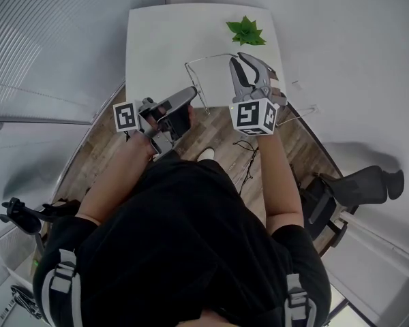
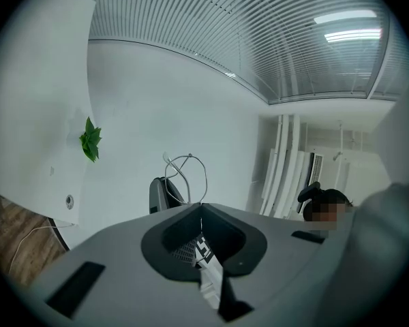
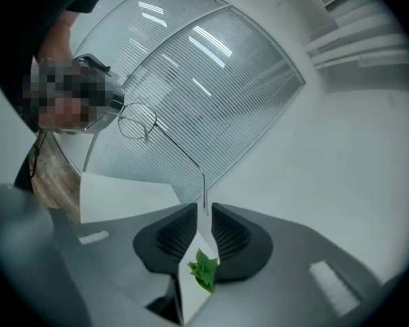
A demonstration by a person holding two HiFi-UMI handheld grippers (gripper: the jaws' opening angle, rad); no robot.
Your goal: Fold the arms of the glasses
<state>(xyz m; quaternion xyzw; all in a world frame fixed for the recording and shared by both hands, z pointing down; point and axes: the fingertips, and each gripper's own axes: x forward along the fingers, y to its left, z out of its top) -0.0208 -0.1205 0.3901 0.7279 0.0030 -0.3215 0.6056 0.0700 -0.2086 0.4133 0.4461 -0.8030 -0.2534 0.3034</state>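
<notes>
Glasses (image 1: pixel 204 58) (image 2: pixel 191 156) (image 3: pixel 177 148): thin wire frame, round clear lenses, long slim arms. Held in air over table (image 1: pixel 157 39), near edge, about mid-width. Left gripper (image 1: pixel 189 95) (image 2: pixel 201 206): jaws clamped on frame wire at lens end. One arm stretched straight out, unfolded, tip in narrow gap of right gripper (image 1: pixel 242 60) (image 3: pixel 204 213), jaws slightly apart, not pinching. Plant (image 1: pixel 245 31) (image 3: pixel 203 270) near far right corner.

Left gripper (image 1: pixel 189 94) jaws are together; right gripper (image 1: pixel 243 60) jaws stand slightly apart.
</notes>
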